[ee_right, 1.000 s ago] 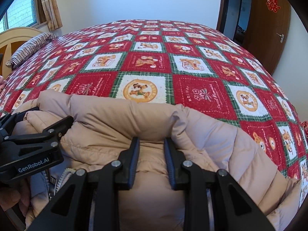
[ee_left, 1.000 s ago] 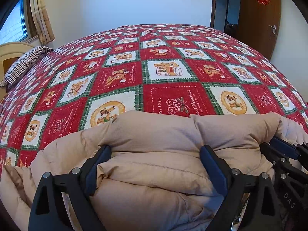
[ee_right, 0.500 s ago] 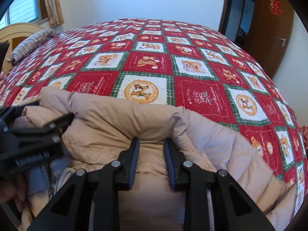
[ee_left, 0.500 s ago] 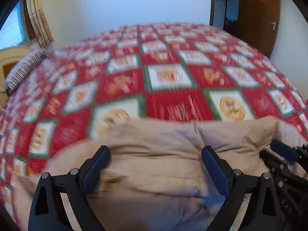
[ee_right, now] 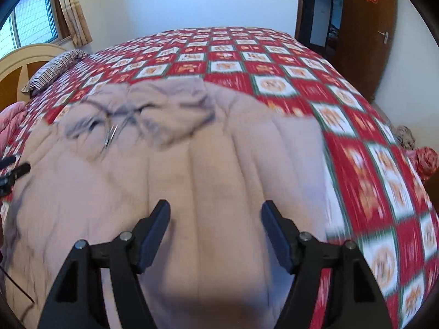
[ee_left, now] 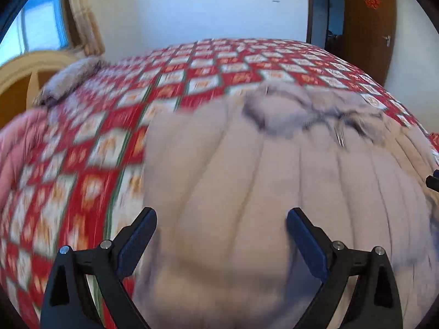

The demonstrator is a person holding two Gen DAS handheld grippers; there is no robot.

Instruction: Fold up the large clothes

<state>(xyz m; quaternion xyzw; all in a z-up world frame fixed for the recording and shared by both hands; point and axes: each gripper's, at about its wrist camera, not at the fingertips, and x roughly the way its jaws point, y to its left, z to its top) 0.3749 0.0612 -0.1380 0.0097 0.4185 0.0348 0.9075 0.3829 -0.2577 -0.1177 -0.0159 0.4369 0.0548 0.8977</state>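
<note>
A beige puffer jacket lies spread on the bed, its grey-lined collar and zipper at the far end. My left gripper hovers over the jacket's near part with its jaws wide open; the pads press on nothing. In the right wrist view the same jacket fills the near middle. My right gripper is above it with its jaws opening and no fabric pinched between them. The tip of each gripper shows at the edge of the other's view: the right gripper, the left gripper. Both views are motion-blurred.
A red, white and green patchwork quilt covers the bed. A striped pillow and a cream headboard are at the far left, pink bedding at the left edge. A brown door stands open at the back right.
Both grippers have drawn back from the jacket's folded edge. The right jaws, earlier nearly shut on a fold, now stand wide. The jacket now lies flat with the collar showing.
</note>
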